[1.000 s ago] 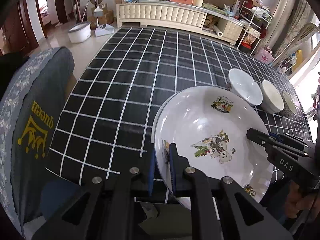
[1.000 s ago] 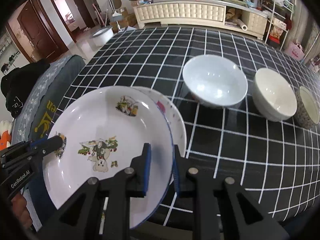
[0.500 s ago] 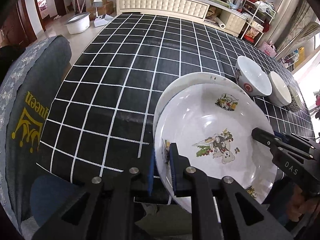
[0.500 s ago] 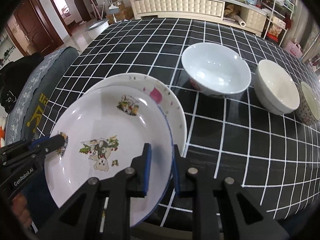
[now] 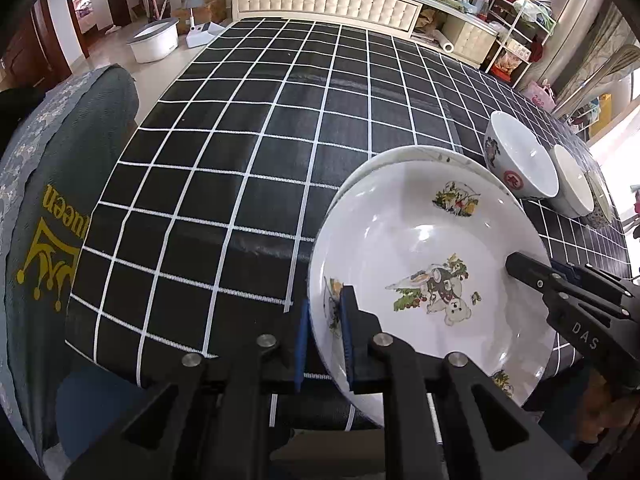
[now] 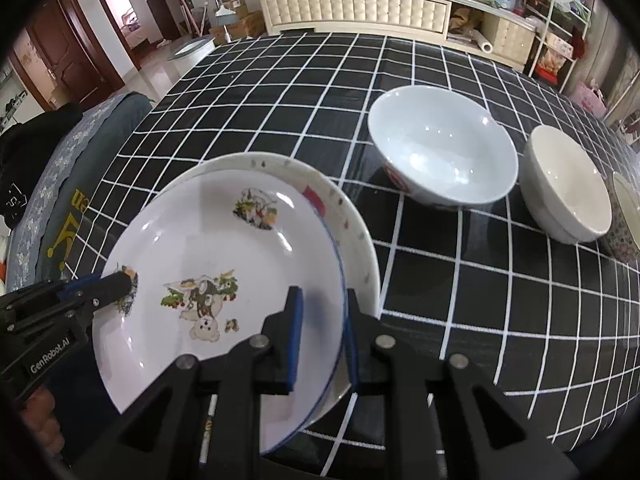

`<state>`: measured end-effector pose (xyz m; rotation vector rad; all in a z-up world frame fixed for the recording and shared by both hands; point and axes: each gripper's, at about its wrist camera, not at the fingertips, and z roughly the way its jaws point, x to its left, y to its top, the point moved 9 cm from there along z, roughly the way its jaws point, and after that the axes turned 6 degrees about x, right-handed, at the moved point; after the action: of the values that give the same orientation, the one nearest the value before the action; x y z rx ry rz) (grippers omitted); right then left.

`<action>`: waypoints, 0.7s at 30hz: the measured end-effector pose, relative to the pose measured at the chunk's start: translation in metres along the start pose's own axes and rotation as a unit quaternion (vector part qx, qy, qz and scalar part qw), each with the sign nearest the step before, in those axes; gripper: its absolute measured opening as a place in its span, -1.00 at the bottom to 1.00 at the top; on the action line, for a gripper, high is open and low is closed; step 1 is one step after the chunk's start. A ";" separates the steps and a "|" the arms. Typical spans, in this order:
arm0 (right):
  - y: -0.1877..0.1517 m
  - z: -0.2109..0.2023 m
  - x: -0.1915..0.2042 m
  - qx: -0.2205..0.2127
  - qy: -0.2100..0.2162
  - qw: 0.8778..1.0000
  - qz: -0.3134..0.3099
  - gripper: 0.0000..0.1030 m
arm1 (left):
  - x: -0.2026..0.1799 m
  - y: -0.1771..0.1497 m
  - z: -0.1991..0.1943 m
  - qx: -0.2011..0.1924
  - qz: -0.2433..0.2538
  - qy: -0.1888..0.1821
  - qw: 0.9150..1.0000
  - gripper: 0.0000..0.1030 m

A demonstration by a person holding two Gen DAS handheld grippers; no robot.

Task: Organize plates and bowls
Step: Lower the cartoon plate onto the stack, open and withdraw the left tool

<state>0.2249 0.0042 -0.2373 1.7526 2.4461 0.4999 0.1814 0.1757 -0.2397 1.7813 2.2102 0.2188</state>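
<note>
When viewed along either pair of fingers, found as follows. Cartoon plate point(image 5: 420, 264) point(image 6: 208, 248) held tilted over the near edge of the black checked tablecloth point(image 5: 240, 160), overlapping a second plate point(image 6: 352, 232) lying flat on the cloth beneath; contact between the two cannot be determined. Left gripper point(image 5: 325, 302) pinching the cartoon plate's left rim, one blue pad point(image 5: 346, 320) on the printed face and the other behind. Right gripper point(image 6: 323, 294) clamped on the opposite rim in the same fashion, rim seated between its pads. Each gripper also visible from the other's camera, reaching in at the plate's edge. Set in a row to the right of the plates, on the cloth: large white bowl point(image 6: 440, 152) with red mark on its side, upright; plain white bowl point(image 6: 568, 184) just beside it; patterned bowl point(image 6: 626, 216) last, partly cut off by the frame. Grey chair cover point(image 5: 48, 220) with yellow lettering noted at the table's left.
</note>
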 end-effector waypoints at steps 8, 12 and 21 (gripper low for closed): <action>0.003 0.000 -0.004 0.006 0.032 0.999 0.018 -0.55 | -0.004 0.003 0.007 0.006 0.002 -0.014 1.000 -0.62; 0.002 -0.001 -0.004 0.005 0.034 0.999 0.019 -0.54 | -0.009 0.002 0.005 0.000 0.005 -0.010 1.000 -0.38; -0.004 -0.013 0.000 -0.007 0.068 0.997 0.032 -0.05 | -0.026 0.004 -0.023 -0.045 0.032 0.001 0.999 -0.23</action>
<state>0.2176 0.0003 -0.2259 1.8538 2.4741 0.6635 0.1825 0.1527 -0.2136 1.8049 2.1127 0.3279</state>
